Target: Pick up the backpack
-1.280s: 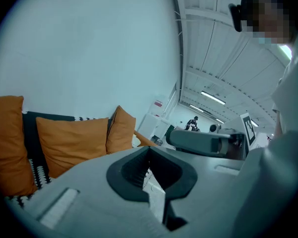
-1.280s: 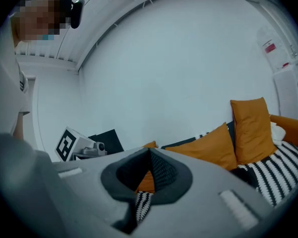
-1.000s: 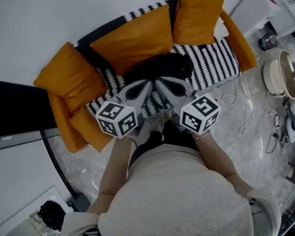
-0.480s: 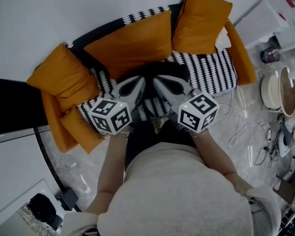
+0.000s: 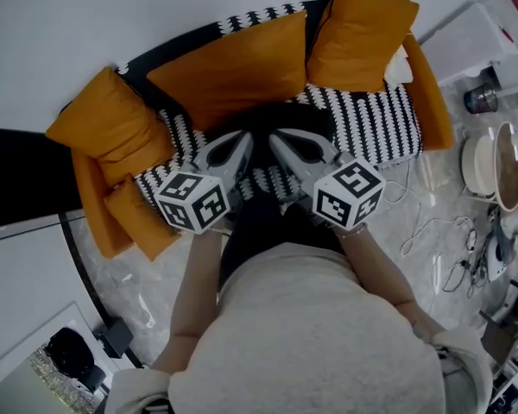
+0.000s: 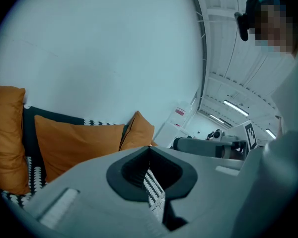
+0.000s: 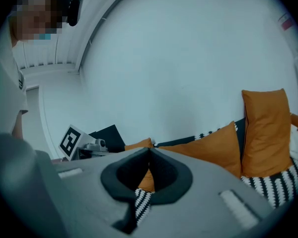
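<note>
backpack [image 5: 287, 117]: a dark shape on the striped seat of the sofa [image 5: 375, 119], in front of the orange cushions [image 5: 233, 67]. only the head view shows it. neither gripper view shows it; there you see cushions, pale wall and a strip of the striped seat through the opening behind the jaws. the left gripper view also catches your right gripper at its right, and the right gripper view catches the left gripper's marker cube [image 7: 71, 140].

compared with a second ago, the tips of the two grippers stand slightly further apart and sit closer to the backpack's near edge.

left gripper [image 5: 240, 136]: jaws pressed together, nothing between them. right gripper [image 5: 276, 139]: likewise closed and empty. both tips point at the backpack's near edge; whether they touch it cannot be told.
</note>
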The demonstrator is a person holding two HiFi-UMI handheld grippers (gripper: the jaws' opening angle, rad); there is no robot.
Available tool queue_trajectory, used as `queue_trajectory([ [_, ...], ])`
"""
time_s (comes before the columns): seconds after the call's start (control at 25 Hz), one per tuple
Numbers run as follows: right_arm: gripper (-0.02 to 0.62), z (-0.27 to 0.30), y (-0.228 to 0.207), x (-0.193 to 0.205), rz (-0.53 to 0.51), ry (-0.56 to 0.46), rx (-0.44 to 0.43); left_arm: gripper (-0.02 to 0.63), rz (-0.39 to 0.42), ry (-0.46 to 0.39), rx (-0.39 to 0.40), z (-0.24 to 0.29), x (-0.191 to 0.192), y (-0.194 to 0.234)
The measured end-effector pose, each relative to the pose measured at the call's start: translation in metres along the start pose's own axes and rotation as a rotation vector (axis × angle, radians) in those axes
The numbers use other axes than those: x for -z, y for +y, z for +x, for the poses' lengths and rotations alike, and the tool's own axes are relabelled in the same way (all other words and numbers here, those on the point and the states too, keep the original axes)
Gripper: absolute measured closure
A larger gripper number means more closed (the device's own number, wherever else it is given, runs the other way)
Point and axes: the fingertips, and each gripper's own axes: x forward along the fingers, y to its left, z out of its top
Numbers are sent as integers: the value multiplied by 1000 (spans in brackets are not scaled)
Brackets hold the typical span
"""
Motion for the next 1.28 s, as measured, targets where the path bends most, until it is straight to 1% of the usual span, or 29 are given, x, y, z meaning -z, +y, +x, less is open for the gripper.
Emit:
queue_trajectory([
  [0.08,592,-1,-3,2,-4,5,4,598,-4,8,-1,2,4,-1],
  [0.24,592,3,-8,9,28,18,6,599,2,49,6,4,14,2],
  [0.4,592,9,-16,21,71,30,35,598,-8,90,20,9,23,10],
  [0.68,592,18,-30,40,124,50,87,598,-52,133,10,16,42,28],
  [0.8,592,23,-35,57,168,72,85,598,-60,138,-32,19,54,43],
  [0.92,592,30,-44,73,182,94,84,598,-55,147,-79,25,66,61],
  [1.12,592,29,-63,111,185,158,116,598,-93,176,-97,27,98,81],
  [1.28,592,36,-76,138,223,192,132,598,-136,188,-117,28,121,102],
])
